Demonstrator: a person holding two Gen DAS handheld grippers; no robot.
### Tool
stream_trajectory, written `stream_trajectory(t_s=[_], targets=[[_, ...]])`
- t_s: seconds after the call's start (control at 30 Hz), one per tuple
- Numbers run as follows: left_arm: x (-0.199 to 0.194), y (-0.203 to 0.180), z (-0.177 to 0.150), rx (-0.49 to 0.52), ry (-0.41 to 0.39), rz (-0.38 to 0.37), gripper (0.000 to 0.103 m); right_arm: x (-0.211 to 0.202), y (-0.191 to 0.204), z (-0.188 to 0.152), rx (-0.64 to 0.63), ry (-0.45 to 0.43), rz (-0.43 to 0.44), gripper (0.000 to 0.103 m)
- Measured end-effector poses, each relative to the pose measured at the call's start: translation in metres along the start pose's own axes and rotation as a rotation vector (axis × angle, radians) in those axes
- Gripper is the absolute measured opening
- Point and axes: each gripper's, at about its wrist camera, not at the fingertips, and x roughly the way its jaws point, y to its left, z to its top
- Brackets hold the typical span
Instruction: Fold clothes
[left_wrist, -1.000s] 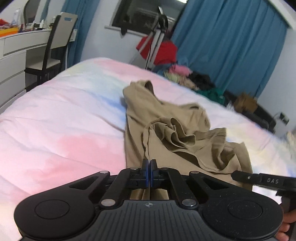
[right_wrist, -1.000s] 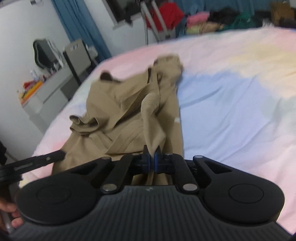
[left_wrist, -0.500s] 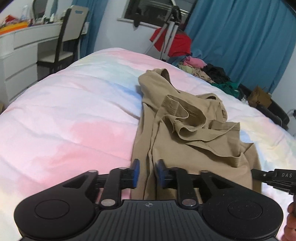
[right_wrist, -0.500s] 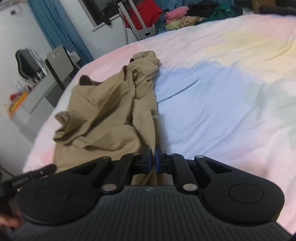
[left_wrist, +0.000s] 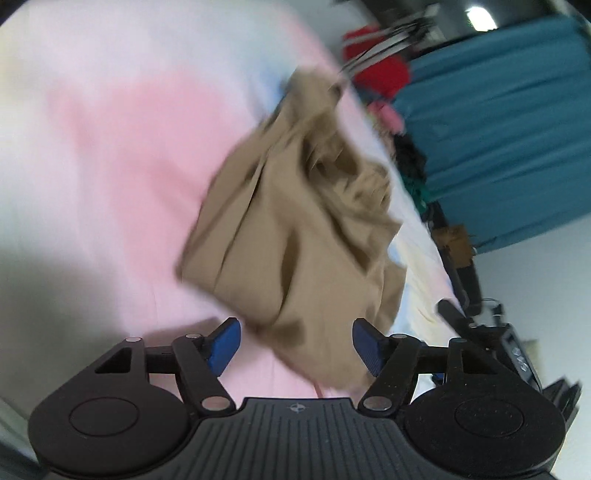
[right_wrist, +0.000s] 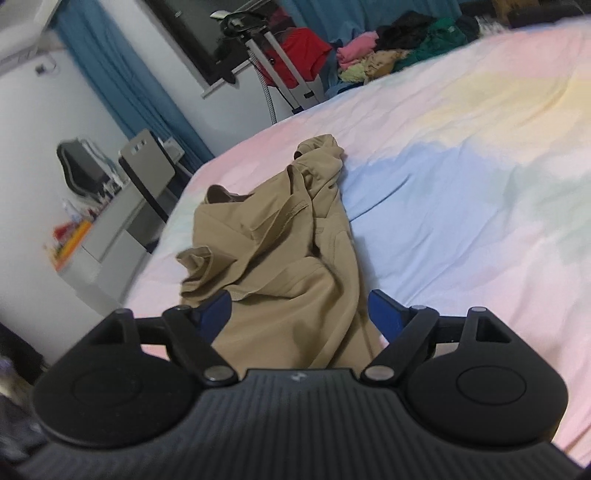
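Garment (right_wrist: 280, 266) lies crumpled on bed (right_wrist: 480, 206), released for regripping. Left gripper (left_wrist: 295, 347) and right gripper (right_wrist: 299, 314) have just been opening; fingers spread, cloth between, unpinched.

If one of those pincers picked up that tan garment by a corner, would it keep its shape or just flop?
The tan garment would most likely flop: it already lies in soft, crumpled folds on the bed. It looks thin, so probably light. Pushed, it would likely bunch rather than slide as one piece, since its layers lie loosely over each other.
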Motion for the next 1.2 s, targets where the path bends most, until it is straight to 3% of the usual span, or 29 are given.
stream_trajectory(t_s=[0.07,0.13,0.23,0.37,0.5,0.6,0.7,0.9,1.1,1.2], targets=[[0.012,0.011,0.001,-0.071,0.038,-0.011,0.069,-0.003,-0.004,-0.001,0.060,0.005,0.021,0.083],[0.019,0.021,0.002,-0.140,0.017,0.003,0.068,-0.004,-0.010,-0.004,0.135,0.022,0.049,0.084],[0.021,0.032,0.004,-0.243,-0.040,-0.042,0.065,-0.001,-0.021,-0.012,0.269,0.061,0.081,0.084],[0.021,0.033,0.007,-0.256,-0.100,-0.039,0.048,0.006,-0.039,-0.032,0.479,0.125,0.090,0.084],[0.019,0.038,0.005,-0.293,-0.128,-0.033,0.022,0.014,-0.051,-0.048,0.613,0.170,0.097,0.083],[0.017,0.035,0.004,-0.284,-0.152,-0.031,0.013,0.011,-0.054,-0.055,0.671,0.153,0.096,0.083],[0.006,0.026,0.002,-0.221,-0.188,-0.034,0.011,0.007,-0.051,-0.058,0.688,0.153,0.119,0.084],[-0.014,0.011,0.002,-0.168,-0.264,-0.111,0.010,0.014,-0.049,-0.069,0.698,0.197,0.138,0.084],[-0.010,0.015,0.008,-0.192,-0.260,-0.107,0.010,0.030,-0.062,-0.071,0.703,0.148,0.111,0.060],[-0.009,0.015,0.014,-0.176,-0.273,-0.109,0.010,0.033,-0.062,-0.063,0.656,0.104,0.068,0.028]])
